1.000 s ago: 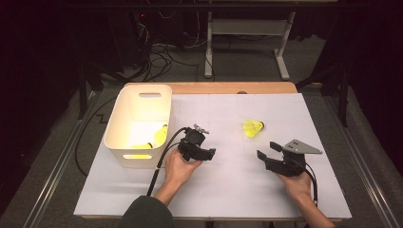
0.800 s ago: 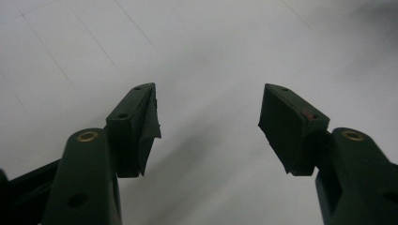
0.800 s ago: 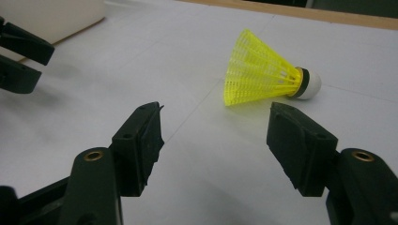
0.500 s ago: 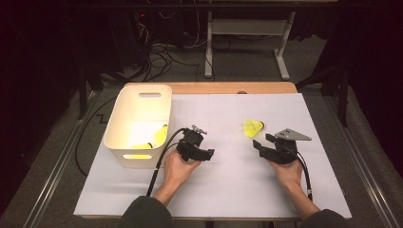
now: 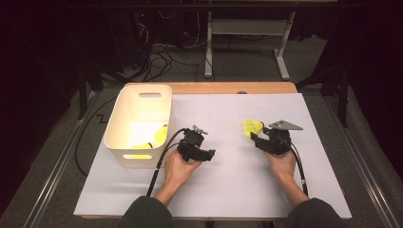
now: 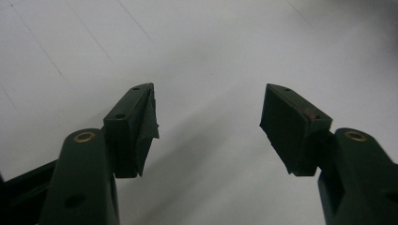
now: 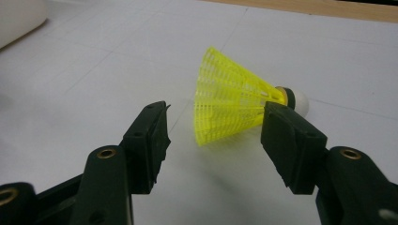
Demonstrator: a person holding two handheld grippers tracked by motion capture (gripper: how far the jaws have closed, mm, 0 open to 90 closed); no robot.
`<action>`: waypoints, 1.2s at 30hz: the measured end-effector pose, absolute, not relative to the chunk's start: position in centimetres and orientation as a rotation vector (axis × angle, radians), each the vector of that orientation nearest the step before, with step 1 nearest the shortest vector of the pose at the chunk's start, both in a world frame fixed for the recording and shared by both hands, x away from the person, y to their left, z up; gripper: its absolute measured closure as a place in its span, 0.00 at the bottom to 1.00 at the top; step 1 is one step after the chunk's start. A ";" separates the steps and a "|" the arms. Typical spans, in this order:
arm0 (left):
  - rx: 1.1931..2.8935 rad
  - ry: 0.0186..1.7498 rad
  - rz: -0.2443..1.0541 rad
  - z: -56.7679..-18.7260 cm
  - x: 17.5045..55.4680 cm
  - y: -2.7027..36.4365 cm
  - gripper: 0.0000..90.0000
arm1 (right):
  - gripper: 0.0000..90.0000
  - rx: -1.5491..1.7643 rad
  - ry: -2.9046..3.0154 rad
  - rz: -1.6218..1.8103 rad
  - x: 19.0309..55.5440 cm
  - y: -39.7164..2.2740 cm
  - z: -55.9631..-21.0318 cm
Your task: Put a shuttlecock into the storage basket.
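- I see the shuttlecock lying on the table, right of centre.
- The tub stands far left, two more shuttlecocks inside.

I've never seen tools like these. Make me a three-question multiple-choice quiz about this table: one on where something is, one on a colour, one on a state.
1. Where does the shuttlecock on the white sheet lie?
A. inside the white bin
B. just ahead of the right tool
C. under the left tool

2. What colour is its skirt?
A. yellow
B. red
C. blue

3. How do the left tool's jaws stand?
A. shut on a shuttlecock
B. shut, nothing between them
C. apart, nothing between them

Answers:
1 B: the right gripper view shows it lying at the tips of the right tool, not yet clamped, while the white bin stands far off to the left in the high view.
2 A: the mesh skirt is bright yellow with a white cork tip.
3 C: in the left gripper view the left tool has only bare sheet between its jaws.
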State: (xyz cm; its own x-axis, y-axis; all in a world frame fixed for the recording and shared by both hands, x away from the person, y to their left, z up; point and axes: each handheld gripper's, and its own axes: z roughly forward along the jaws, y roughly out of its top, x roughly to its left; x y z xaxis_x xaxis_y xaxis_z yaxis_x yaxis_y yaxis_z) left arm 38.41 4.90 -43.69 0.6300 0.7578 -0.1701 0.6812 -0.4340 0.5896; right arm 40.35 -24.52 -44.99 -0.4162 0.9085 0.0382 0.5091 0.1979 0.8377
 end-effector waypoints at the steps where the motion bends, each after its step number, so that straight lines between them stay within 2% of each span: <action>1: 2.221 1.121 0.158 -43.7 38.4 4.9 0.41 | 0.48 1.327 2.005 1.116 40.5 -24.4 -45.0; 15: 2.227 1.113 0.170 -43.5 38.4 5.3 0.41 | 0.55 1.370 1.985 1.005 42.3 -23.1 -45.0; 30: 2.239 1.118 0.186 -43.4 38.3 5.3 0.42 | 0.91 1.383 1.948 0.903 42.1 -23.7 -45.1; 36: 2.230 1.116 0.189 -43.3 38.2 5.3 0.42 | 1.00 1.397 1.939 0.886 41.9 -24.6 -45.1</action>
State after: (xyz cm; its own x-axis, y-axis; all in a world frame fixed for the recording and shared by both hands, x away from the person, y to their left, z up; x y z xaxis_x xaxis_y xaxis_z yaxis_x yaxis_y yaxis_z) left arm 38.23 5.27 -43.31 0.6307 0.7624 -0.1452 0.6719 -0.4428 0.5937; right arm 41.94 -24.56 -45.09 -0.2800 0.9569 -0.0765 0.5685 0.2295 0.7900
